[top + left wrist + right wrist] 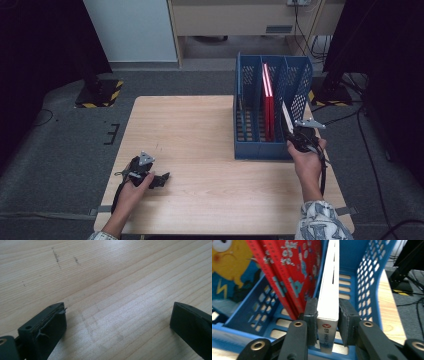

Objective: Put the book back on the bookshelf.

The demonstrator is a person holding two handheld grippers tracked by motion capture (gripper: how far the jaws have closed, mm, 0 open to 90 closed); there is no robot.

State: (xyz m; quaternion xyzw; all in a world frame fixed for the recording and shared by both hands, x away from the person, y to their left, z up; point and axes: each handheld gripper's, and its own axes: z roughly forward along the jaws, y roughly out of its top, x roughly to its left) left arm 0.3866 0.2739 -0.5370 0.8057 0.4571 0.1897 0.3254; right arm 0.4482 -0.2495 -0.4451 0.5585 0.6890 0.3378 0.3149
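My right gripper (327, 322) pinches a thin white book (329, 287) by its spine end, upright over the rightmost slot of the blue file rack (250, 147) at the table's far right, beside the red books (287, 272). It looks light and stiff, though its glossy cover may slip, so I'd hold near the spine. A small red logo and blurred lettering mark the spine. My left gripper (117, 327) rests spread and empty on the table (112, 277), near left.
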